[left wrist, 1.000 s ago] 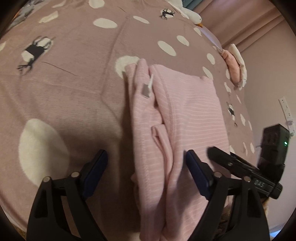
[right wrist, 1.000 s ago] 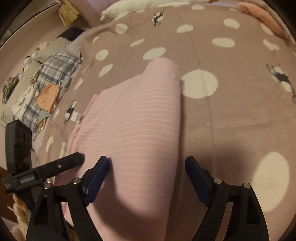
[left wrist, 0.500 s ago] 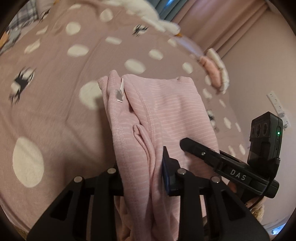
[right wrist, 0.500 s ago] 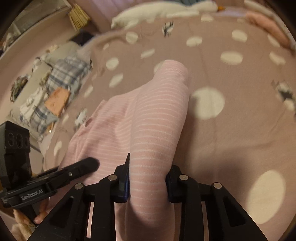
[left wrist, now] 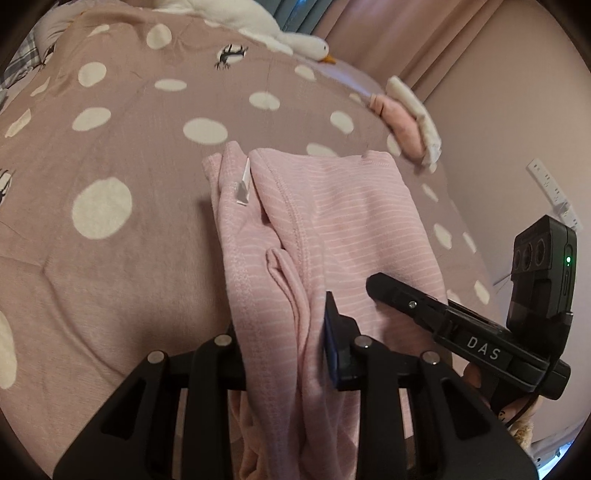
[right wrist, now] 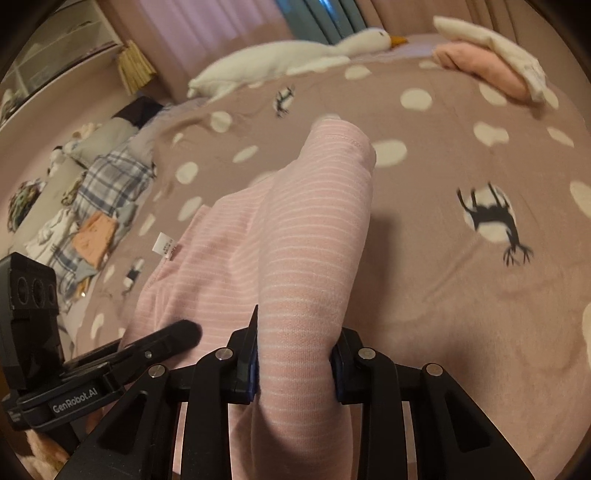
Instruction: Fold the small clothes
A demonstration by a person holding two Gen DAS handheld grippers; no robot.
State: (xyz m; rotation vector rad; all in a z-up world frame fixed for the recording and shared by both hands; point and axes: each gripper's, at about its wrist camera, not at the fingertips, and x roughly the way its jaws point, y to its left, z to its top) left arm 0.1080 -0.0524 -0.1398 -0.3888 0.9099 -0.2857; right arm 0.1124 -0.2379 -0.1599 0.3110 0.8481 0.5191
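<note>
Mauve polka-dot bedspread [left wrist: 122,280] fills the left wrist view; the left gripper [left wrist: 284,354] has its fingers clamped on a bunched edge of the pink striped garment [left wrist: 351,221] near the bed's near edge, white tag [left wrist: 242,186] showing, goose plush [left wrist: 258,26] at the far edge. Right wrist view: the right gripper [right wrist: 293,363] pinches a rolled fold of the same garment [right wrist: 314,236], raised off the bedspread [right wrist: 461,314]; the other gripper sits at lower left.

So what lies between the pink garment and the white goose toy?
Only bare dotted blanket between the garment and goose, with one bird print; seen in the right wrist view.
</note>
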